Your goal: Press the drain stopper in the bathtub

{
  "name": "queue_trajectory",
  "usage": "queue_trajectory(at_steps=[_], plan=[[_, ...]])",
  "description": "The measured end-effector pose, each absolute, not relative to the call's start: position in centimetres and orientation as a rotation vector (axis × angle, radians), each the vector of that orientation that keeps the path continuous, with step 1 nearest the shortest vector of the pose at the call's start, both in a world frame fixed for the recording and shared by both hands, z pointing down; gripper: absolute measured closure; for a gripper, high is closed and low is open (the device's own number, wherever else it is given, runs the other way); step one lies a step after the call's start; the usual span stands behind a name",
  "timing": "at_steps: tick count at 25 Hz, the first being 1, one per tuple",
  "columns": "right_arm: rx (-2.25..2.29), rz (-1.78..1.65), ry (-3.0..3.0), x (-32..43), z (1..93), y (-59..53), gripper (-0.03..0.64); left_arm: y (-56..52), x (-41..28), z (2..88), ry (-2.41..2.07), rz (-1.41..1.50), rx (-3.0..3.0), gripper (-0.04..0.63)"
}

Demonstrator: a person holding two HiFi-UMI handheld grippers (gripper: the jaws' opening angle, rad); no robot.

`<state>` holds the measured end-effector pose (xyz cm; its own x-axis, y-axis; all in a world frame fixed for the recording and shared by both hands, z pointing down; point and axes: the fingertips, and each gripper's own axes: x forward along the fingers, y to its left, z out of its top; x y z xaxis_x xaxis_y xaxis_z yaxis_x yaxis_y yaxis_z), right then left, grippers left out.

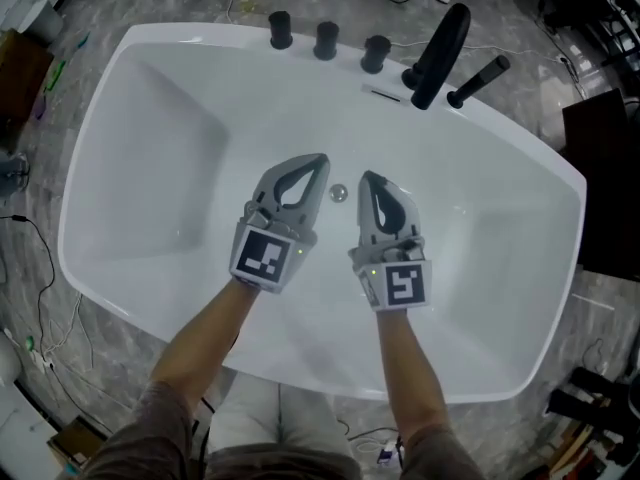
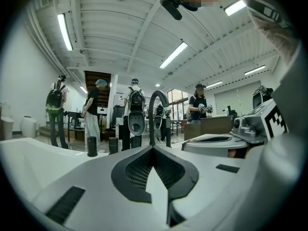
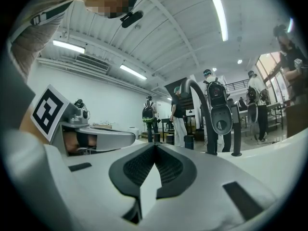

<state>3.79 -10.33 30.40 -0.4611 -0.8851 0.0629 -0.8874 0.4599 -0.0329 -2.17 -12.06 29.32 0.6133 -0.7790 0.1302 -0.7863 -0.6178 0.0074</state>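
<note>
Across nearly the whole frame spreads the white bathtub (image 1: pixel 150 118), seen from above. Centre frame, the left claw (image 1: pixel 318 160) and the right claw (image 1: pixel 368 178) hang side by side over it, tips aimed at the top of the picture. Each has its jaws pressed together at the tips, with nothing between them. Upper right on the rim stands a black faucet (image 1: pixel 440 53), and left of it are three black knobs (image 1: pixel 326 40) in a row. The small round drain stopper (image 1: pixel 338 194) sits on the tub floor, showing in the gap between the two claws.
</note>
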Motion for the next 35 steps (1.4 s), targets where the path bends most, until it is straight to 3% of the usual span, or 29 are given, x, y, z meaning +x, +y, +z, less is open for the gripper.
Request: queue_trajectory(at_steps=[17,35], plan=[[1.61,0.097,-2.641,3.7,43.7,-12.5,0.617,-14.5,-0.9,41.9,-1.312,0.146,2.794,0.594],[1.462,0.504,-2.317,4.1,62.7,-14.8,0.618,-13.6,-0.4,48.1,-1.239,0.184,2.733,0.594]])
